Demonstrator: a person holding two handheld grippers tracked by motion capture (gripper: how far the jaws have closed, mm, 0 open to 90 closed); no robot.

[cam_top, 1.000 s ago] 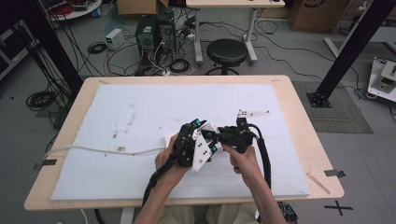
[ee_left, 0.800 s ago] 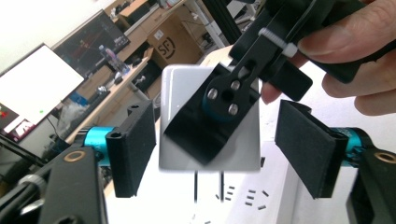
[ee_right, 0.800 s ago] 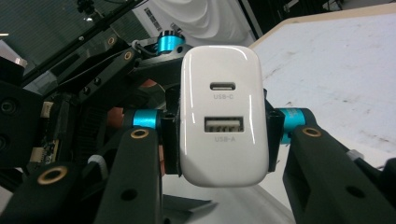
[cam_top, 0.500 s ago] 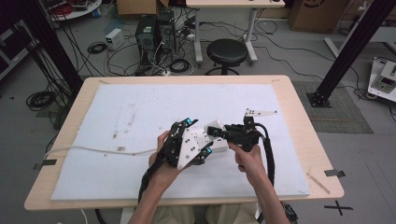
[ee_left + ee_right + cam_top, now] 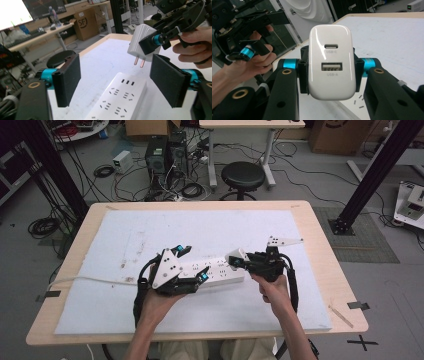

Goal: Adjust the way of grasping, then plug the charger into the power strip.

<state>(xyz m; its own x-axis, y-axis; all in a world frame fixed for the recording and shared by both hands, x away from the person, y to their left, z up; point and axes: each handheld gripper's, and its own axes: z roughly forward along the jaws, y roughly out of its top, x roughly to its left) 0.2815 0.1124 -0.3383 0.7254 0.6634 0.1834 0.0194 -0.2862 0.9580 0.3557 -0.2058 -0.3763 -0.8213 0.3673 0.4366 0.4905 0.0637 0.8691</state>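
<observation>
From up high, my left gripper [image 5: 192,262] sits spread wide over the left part of the one power strip [image 5: 220,271], one jaw on the far side of it, the other on the near side; I cannot tell whether either touches it. My left hand [image 5: 155,301] wraps the handle. Just to its right, my right gripper [image 5: 235,259] is pinching the one white charger [image 5: 237,256], carried above the strip's right end. My right hand [image 5: 272,289] is behind it. One white cable [image 5: 85,278] runs off left from the strip across the white mat [image 5: 150,227] on the table [image 5: 320,227].

Now the left gripper view: my two pads [image 5: 70,78] stand well apart, nothing between them but air, and the power strip [image 5: 120,100] lies below and ahead in the gap. I count several rows of sockets on its top. Above the strip's far end hangs the charger [image 5: 141,37], its two copper-coloured prongs [image 5: 139,60] pointing down, clear of the strip. My right gripper [image 5: 152,42] grips it from the right.

Right gripper view: my jaws are closed on the charger [image 5: 331,62], clamped on both its sides. Two ports face me, USB-C above, USB-A below. My left hand [image 5: 249,65] is off to the left, beyond.
</observation>
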